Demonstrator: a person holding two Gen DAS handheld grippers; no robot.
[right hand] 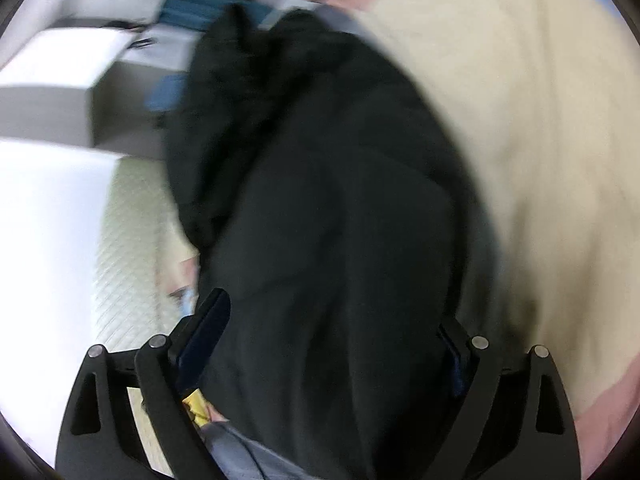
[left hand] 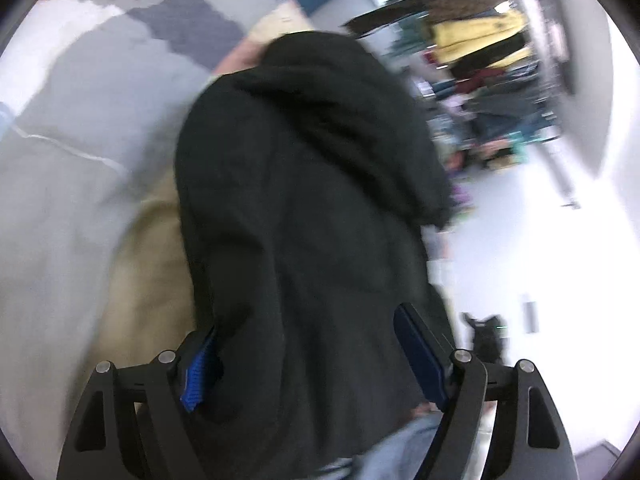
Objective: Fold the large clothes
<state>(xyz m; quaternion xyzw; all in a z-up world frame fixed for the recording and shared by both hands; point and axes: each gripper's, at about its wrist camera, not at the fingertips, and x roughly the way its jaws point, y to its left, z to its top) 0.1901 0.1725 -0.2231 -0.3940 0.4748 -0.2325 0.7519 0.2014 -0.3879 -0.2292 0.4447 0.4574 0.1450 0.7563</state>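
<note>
A bulky black garment [left hand: 304,200] [right hand: 320,216] was seen bunched in thick folds over a beige and grey bedcover [left hand: 80,152] [right hand: 520,120]. Motion blur obscured its edges and fabric detail. The left claw [left hand: 308,360] and right claw [right hand: 332,344] were each spread wide, with cloth bunched between the fingers; whether it was gripped could not be told.

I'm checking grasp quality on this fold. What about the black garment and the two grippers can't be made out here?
- Left wrist view: black garment covers the left gripper fingertips; clamped or loose, cannot tell.
- Right wrist view: same for the right gripper.
- Both views: motion blur hides seams and garment type.
</note>
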